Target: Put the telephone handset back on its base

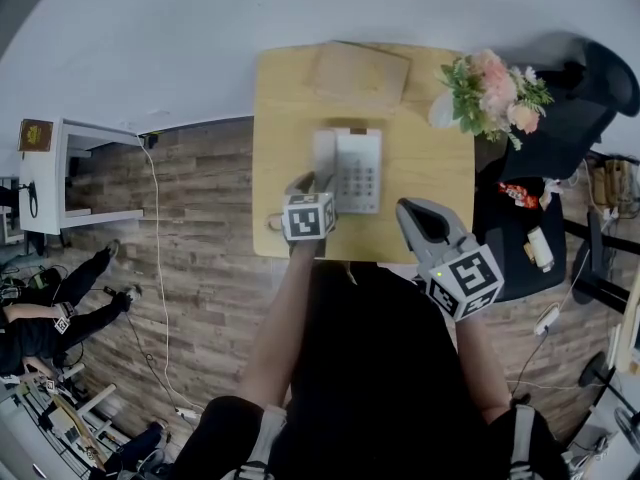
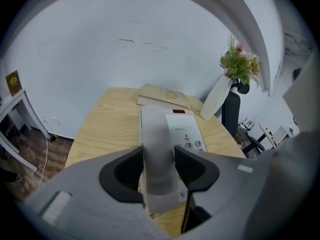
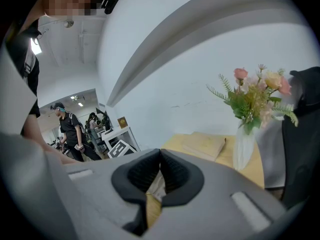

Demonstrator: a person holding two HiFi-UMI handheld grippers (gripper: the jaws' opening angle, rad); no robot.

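White handset (image 2: 159, 149) is clamped in left tongs (image 2: 159, 169), apparently seated on base (image 2: 187, 131); only release is judged outstanding. Right tongs (image 3: 160, 176) are closed, empty.

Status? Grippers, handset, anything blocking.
Left gripper shut on the light grey plastic handset, along the white telephone base's left side; seating unclear. Right gripper shut, empty. Nothing in the way: tan book, white flower vase behind the base.
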